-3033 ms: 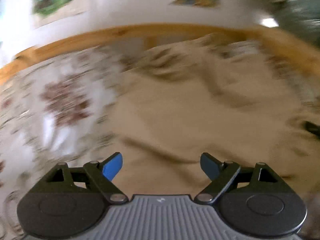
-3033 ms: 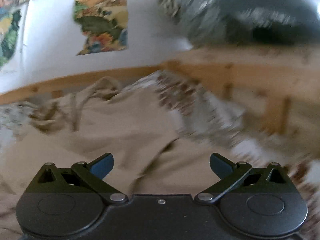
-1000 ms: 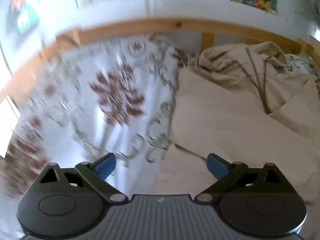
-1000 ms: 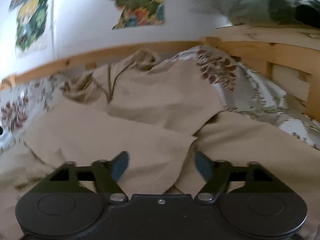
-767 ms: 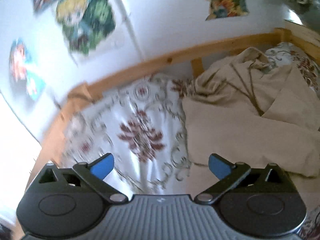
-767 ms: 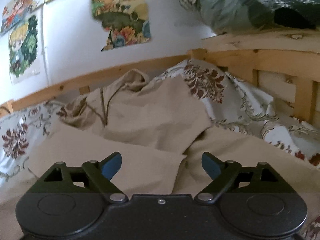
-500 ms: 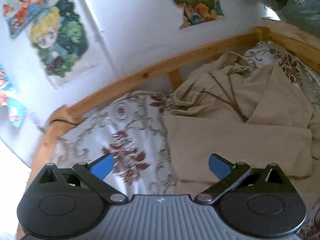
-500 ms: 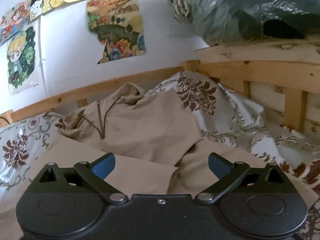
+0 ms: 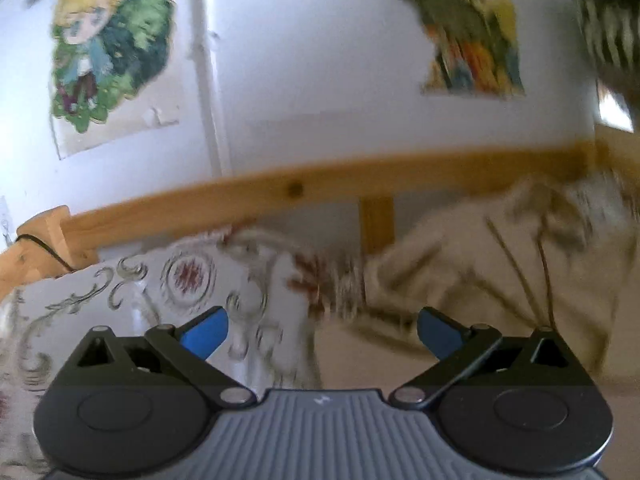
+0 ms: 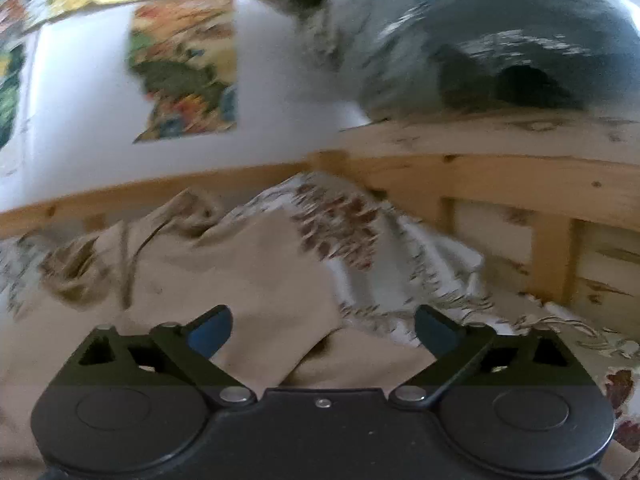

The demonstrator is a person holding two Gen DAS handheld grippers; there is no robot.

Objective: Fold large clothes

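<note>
Beige hoodie [image 9: 500, 280] spread on the patterned bed sheet [image 9: 180, 280], hood end bunched against the far wooden bed rail [image 9: 280, 192], toward the headboard [image 10: 500, 176] corner. One panel folded over, free edge lying near the right gripper [image 10: 322, 330]. Both views blurred; finer creases unreadable.

Left gripper [image 9: 322, 332]: jaws spread wide, nothing pinched, aimed mostly at bare sheet with the hoodie's left edge just inside the right fingertip. Right gripper: jaws wide but closing, no pad on cloth; fabric beneath and beyond the tips only.

Risks, as judged:
- Closing right jaws with no cloth between: empty pinch, or a catch of the top layer alone, so the fold slides apart when lifted.
- Sheet and hoodie both soft and overlapping at the hoodie's edges: likely to grab sheet together with garment, dragging the bedding and rumpling the fold.
- Drawstrings [image 9: 544, 272] loose across the chest: could snag on a fingertip and pull the hood out of line.
- Left gripper off to the side of the garment: uneven two-handed lift, skewed crease.
- Hood crowded against the rail: little room to flatten there.
</note>
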